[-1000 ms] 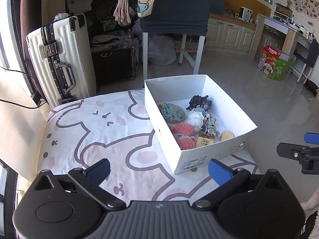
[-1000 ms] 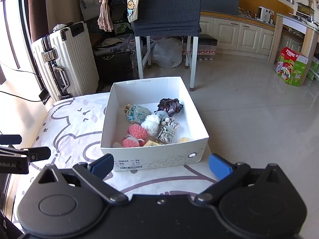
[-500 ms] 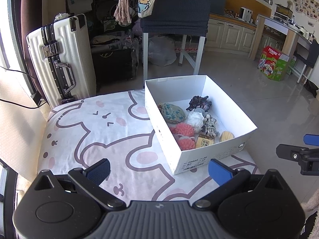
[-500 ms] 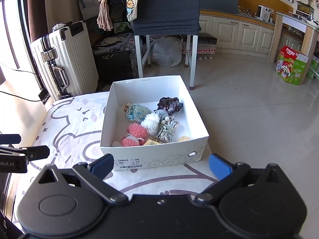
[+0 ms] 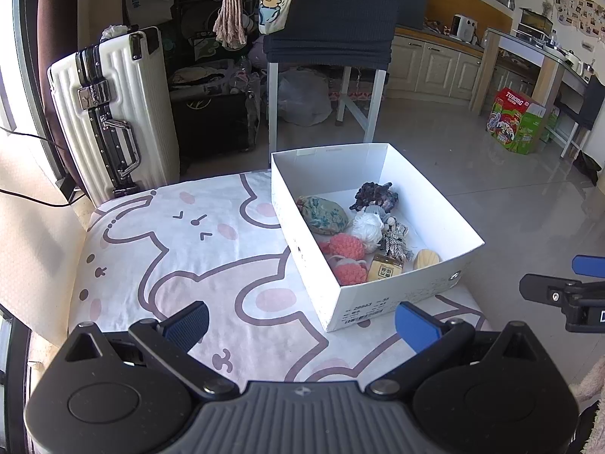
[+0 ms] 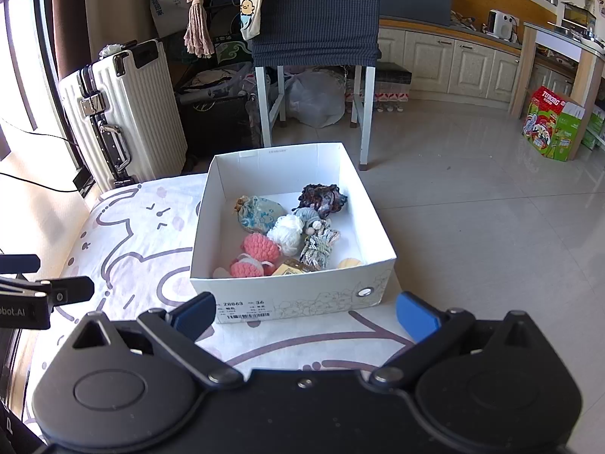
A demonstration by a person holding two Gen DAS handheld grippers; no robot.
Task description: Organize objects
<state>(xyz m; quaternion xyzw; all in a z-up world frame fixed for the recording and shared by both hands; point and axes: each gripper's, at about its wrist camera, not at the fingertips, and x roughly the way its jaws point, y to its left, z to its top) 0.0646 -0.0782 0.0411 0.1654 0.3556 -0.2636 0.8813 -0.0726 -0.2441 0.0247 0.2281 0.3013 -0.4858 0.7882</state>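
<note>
Where cushion [image 5: 159, 265] ends, white box [image 6: 287, 295] holds yarn balls [image 6: 261, 247].

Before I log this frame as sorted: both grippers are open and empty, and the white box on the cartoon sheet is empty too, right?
Not quite. The left gripper and right gripper are open and empty, but the white box on the cartoon sheet holds several small things, among them pink crochet balls, as the right wrist view shows.
</note>
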